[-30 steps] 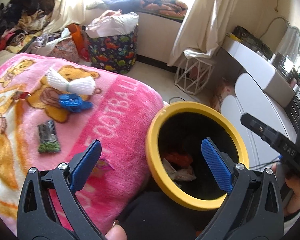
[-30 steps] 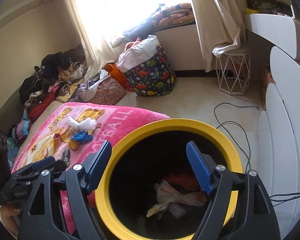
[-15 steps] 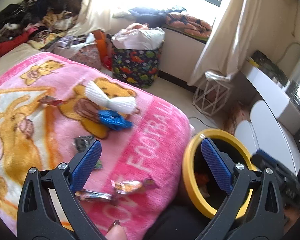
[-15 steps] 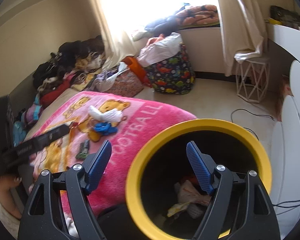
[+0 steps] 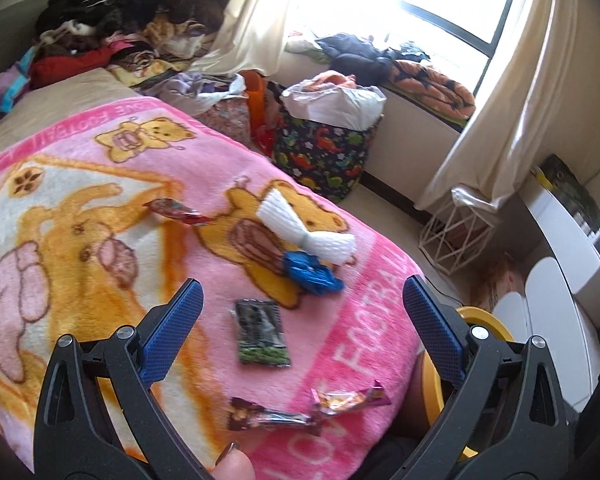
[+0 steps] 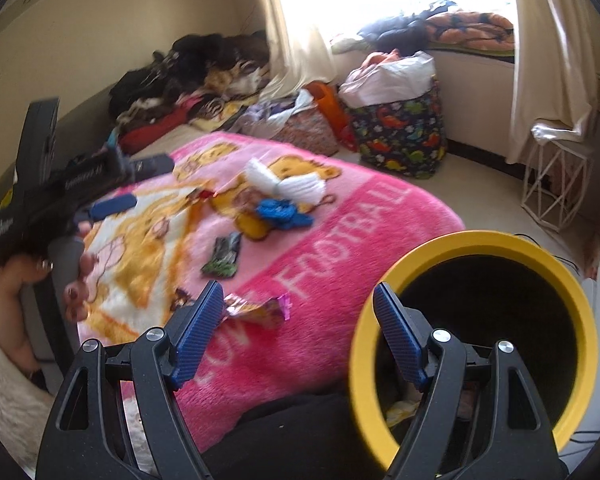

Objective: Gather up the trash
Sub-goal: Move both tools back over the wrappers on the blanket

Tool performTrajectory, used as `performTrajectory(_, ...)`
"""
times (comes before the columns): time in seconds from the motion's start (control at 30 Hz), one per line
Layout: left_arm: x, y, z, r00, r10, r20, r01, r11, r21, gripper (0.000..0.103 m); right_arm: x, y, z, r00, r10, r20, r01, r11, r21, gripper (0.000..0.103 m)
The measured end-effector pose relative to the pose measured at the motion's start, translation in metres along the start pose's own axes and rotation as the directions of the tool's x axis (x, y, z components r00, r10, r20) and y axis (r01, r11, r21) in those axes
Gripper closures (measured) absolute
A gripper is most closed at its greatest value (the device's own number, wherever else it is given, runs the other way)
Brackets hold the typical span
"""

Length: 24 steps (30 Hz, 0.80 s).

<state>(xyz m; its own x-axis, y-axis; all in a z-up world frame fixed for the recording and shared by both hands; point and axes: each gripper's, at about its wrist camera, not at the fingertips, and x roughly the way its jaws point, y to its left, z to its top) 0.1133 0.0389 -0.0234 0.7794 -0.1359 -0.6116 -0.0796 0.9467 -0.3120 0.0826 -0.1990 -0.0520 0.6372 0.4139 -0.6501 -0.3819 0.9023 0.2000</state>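
Swinging off the yellow-rimmed bin (image 6: 476,320) and back over the pink blanket (image 5: 112,240), both the left gripper (image 5: 300,328) and right gripper (image 6: 300,332) gape empty; some trash is binned, while the dark packet (image 5: 262,332), candy wrappers (image 5: 350,398), blue scrap (image 5: 310,274) and white bundle (image 5: 304,232) remain.

Right gripper (image 6: 298,334): bottom middle of the frame, jaws wide apart, holding nothing.
Yellow bin (image 6: 572,292): lower right, some crumpled trash inside.
Pink blanket (image 6: 340,232): centre, with wrappers, one shiny wrapper (image 6: 256,312) just beside the left finger.
Left gripper (image 6: 116,184): left edge, blurred.
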Motion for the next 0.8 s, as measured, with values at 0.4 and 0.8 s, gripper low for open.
performTrajectory(0.4, 0.005, 0.037, 0.000, 0.999, 0.053, -0.004, -0.053, 0.996, -0.064, 0.011, 0.047, 0.022, -0.011, 0.994, 0.006, -0.112, -0.002, 0.999, 0.037, 0.029)
performTrajectory(0.8, 0.033, 0.069, -0.005, 0.996, 0.080, -0.049, -0.086, 0.988, -0.128, 0.011, 0.096, 0.026, -0.015, 0.973, -0.032, -0.227, 0.050, 0.996, 0.072, 0.047)
